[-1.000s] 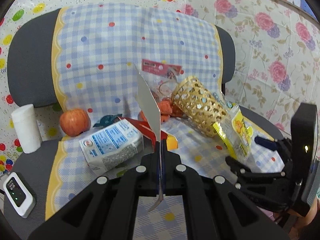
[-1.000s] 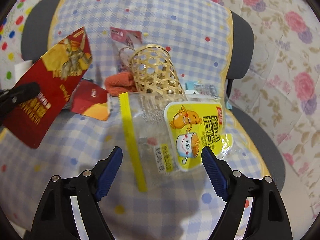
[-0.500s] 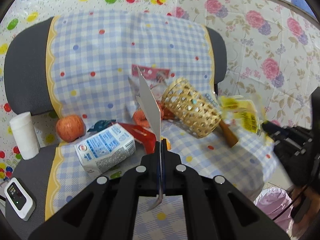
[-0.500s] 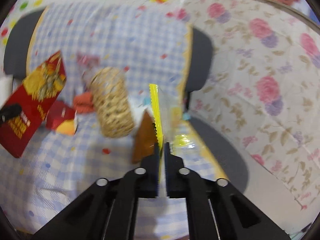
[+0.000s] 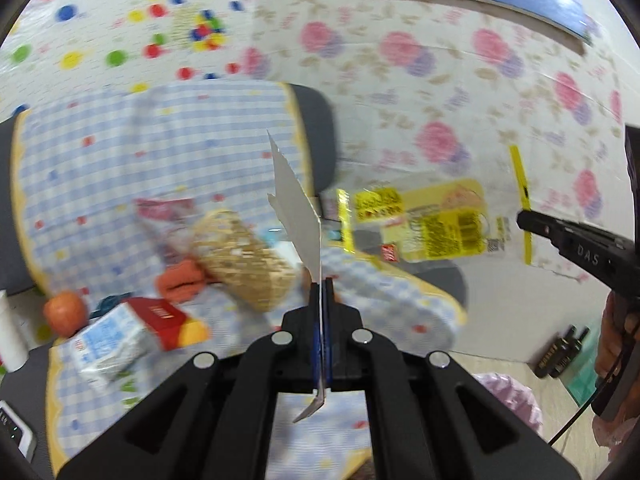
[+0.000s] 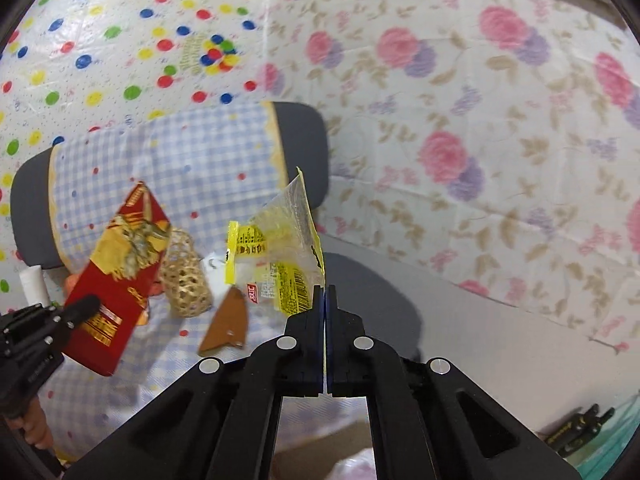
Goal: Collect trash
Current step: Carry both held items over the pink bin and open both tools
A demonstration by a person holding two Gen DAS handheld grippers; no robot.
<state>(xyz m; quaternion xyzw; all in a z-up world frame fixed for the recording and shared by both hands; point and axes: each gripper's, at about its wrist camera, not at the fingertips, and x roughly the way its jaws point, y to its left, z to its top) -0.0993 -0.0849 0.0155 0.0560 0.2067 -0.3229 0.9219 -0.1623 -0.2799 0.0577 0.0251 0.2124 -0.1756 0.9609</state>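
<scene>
My left gripper (image 5: 320, 284) is shut on a flat red snack packet (image 5: 296, 208), seen edge-on here and face-on in the right wrist view (image 6: 116, 276), where the left gripper (image 6: 86, 305) shows at the left edge. My right gripper (image 6: 324, 290) is shut on a clear yellow plastic wrapper (image 6: 280, 256), held in the air off the chair's right side. That wrapper (image 5: 424, 228) hangs from the right gripper (image 5: 524, 220) in the left wrist view. A pink trash bag (image 5: 512, 400) sits on the floor below.
On the checked cloth (image 5: 120, 168) over the grey chair lie a wicker basket (image 5: 244, 264), a milk carton (image 5: 108, 344), a red box (image 5: 160, 316), an apple (image 5: 64, 312), an orange cloth (image 5: 180, 284) and a brown wedge (image 6: 226, 324). Floral wall (image 6: 480, 140) stands behind.
My right gripper shut on the yellow wrapper, lifted it off the seat and carried it right, past the chair edge. My left gripper, still holding the red packet, swung right too.
</scene>
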